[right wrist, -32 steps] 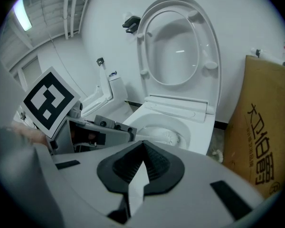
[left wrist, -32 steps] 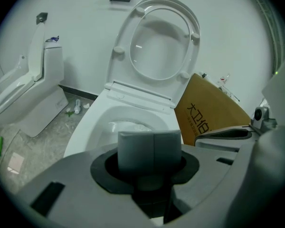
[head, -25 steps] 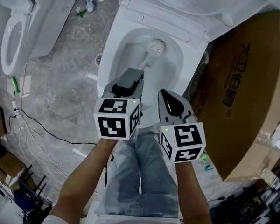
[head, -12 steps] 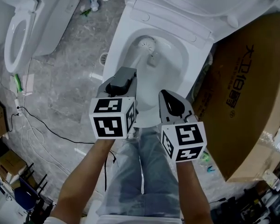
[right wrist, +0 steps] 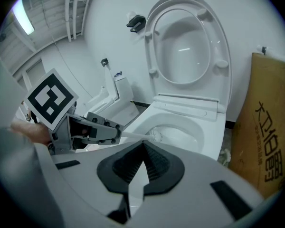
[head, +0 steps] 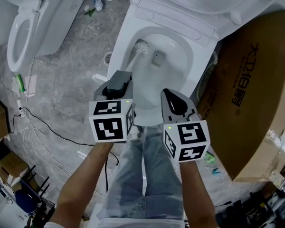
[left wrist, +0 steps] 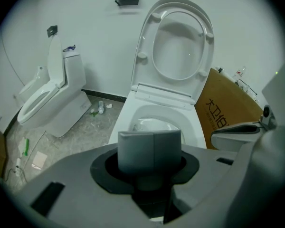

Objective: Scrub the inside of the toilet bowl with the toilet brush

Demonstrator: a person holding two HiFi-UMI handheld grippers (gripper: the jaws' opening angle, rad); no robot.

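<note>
At upper centre of the head view, the toilet brush [head: 141,46] had its bristle head down inside the toilet bowl [head: 199,56], close to the bowl's left inner wall. Your left hand-held gripper [head: 119,81] was clamped on the brush's thin white handle, which ran up-frame from the jaws into the bowl. Your right hand-held gripper [head: 174,102] sat at lower centre-right, over the bowl's near rim, with its jaws pressed together on nothing. A cardboard box [head: 249,89] filled the right side of the frame, beside the bowl.
</note>
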